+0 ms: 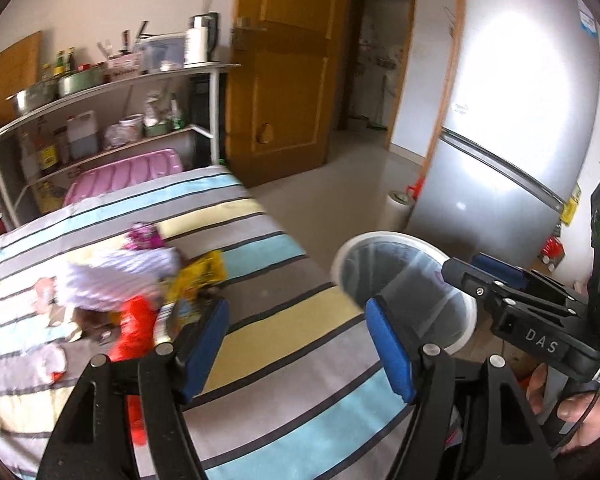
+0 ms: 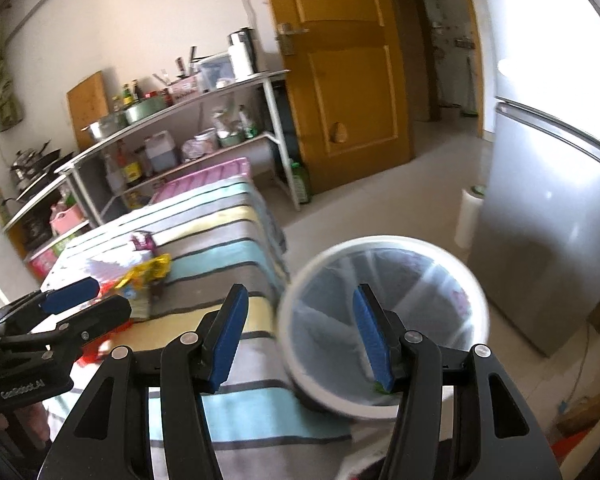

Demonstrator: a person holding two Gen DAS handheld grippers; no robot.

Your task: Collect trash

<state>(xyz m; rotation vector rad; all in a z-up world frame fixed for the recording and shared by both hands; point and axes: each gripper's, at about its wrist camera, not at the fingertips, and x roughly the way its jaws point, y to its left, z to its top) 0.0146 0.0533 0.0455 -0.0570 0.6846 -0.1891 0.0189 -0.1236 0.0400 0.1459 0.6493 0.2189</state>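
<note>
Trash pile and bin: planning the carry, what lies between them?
Only bare striped cloth lies between the trash pile and the bin, clearest in the left wrist view.

Both fisheye pictures were bright with soft daylight. In the left wrist view a large white glare washed out the upper door of the silver fridge [image 1: 520,112]; in the right wrist view only a small glare spot sat on it. Motion blur smeared the pile of wrappers [image 1: 140,276] on the striped cloth [image 1: 284,344] and the rim of the white bin [image 2: 384,320]. Straight lines such as the shelf [image 1: 112,84] and the door [image 2: 340,64] bowed near the edges, and black corners framed each round picture.
</note>
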